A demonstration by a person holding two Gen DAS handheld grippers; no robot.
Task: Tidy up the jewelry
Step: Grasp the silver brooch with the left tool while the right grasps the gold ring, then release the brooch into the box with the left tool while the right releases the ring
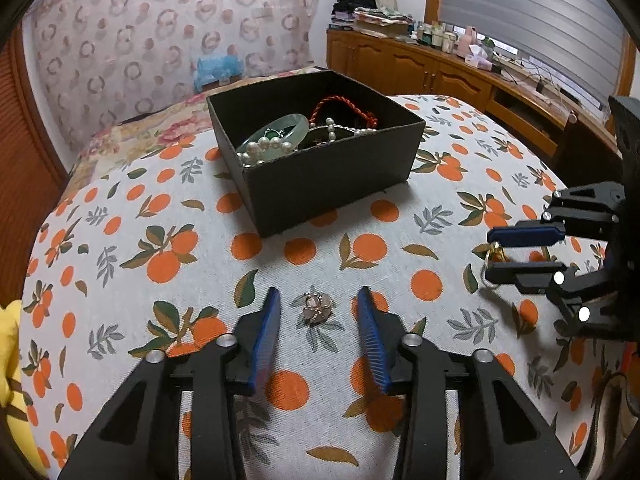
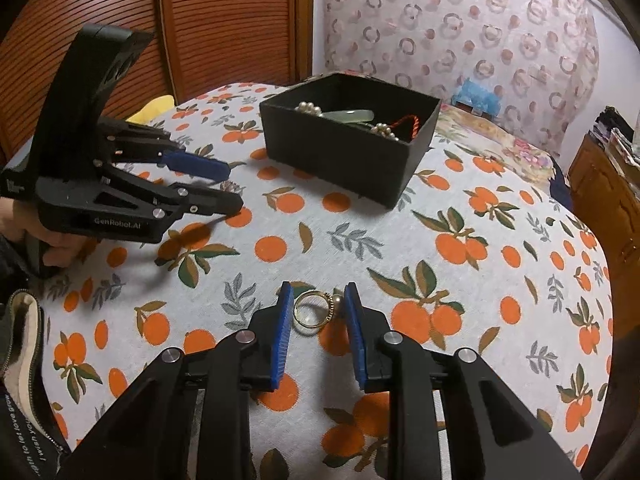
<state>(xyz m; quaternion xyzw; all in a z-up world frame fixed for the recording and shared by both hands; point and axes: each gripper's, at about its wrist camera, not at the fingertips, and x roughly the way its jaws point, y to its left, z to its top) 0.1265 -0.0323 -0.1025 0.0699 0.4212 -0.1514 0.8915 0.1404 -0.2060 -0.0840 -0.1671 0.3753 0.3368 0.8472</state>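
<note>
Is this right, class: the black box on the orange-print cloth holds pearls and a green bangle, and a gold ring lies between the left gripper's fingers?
One detail is wrong. The gold ring lies between the right gripper's fingers, as the right wrist view shows. The left gripper has a small pinkish brooch between its fingers. The rest stands.

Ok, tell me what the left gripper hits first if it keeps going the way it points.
Probably the small pink brooch: it lies on the tablecloth between the open fingertips of the left gripper, untouched. Since the gripper tilts downward, the cloth comes next; depth is unclear.
</note>
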